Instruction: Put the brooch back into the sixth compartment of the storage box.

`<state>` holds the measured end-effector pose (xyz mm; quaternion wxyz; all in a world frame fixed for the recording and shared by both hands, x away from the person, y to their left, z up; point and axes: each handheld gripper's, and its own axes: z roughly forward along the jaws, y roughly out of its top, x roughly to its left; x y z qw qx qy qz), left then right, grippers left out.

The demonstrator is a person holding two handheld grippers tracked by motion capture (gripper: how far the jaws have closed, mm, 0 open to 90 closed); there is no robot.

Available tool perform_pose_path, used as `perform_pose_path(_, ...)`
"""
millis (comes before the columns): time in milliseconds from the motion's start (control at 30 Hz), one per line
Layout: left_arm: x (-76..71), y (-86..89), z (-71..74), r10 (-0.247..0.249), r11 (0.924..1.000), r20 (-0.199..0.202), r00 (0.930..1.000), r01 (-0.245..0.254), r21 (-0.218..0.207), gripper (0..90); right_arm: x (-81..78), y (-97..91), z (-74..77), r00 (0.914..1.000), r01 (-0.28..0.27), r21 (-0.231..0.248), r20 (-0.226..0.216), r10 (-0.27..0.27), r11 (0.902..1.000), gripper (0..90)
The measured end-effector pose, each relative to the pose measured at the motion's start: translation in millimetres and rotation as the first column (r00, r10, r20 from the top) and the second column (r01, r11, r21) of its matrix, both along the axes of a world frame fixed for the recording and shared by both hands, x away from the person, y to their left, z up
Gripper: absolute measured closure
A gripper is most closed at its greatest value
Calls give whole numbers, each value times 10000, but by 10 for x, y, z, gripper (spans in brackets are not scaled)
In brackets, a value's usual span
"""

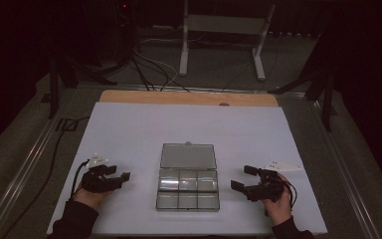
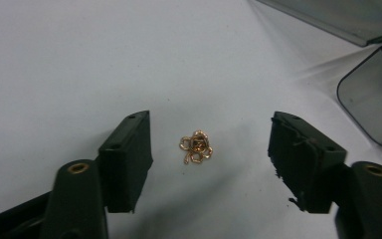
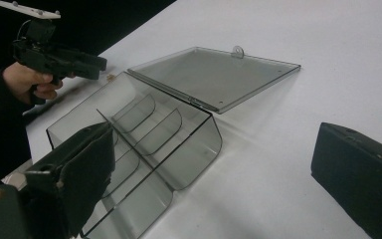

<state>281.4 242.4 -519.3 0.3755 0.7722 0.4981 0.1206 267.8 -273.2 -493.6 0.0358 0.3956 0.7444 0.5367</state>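
A small gold flower-shaped trinket point(image 2: 197, 146) lies on the white table top point(image 1: 129, 129). My left gripper point(image 2: 209, 122) stands open around it, one jaw on each side and neither touching it. In the high view the left gripper point(image 1: 120, 173) is left of a smoky clear compartment box point(image 1: 187, 206), whose lid point(image 1: 187, 156) lies open flat behind it. The box holds several empty compartments. My right gripper point(image 1: 242, 178) is open to the right of the box with nothing between its jaws. The right gripper view looks across the box point(image 3: 199, 149) to the left gripper point(image 3: 97, 64).
A wooden strip point(image 1: 189, 97) borders the far edge of the table. Beyond it the floor carries cables point(image 1: 149, 69) and a white stand point(image 1: 224, 30). A corner of the box point(image 2: 373, 99) is close to the right of the left gripper.
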Motion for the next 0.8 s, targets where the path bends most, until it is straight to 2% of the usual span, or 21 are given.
perform_pose_path(100, 11, -19, -13, 25, 9993, 111, 9999, -29, 361, 478, 1, 0, -5, 10000, -14, 27, -49, 15, 10000, 33)
perform_pose_path(267, 43, -25, -27, -137, 9984, 274, 9995, 122, 559, 600, 0, 3, -2, 10000, -29, 13, -20, 29, 10000, 33)
perform_pose_path(400, 70, -42, -46, -250, 9966, 238, 9994, 230, 797, 675, 1, 4, -4, 10000, -30, 12, -46, 30, 10000, 33)
perform_pose_path(667, 89, -24, -60, -574, 9947, 302, 9979, 546, 873, 777, -2, 0, -2, 10000, -46, 3, -18, 46, 10000, 33)
perform_pose_path(800, 76, -59, -45, -809, 9905, 406, 9959, 758, 1152, 789, -1, 1, -3, 10000, -33, -10, -41, 33, 10000, 33)
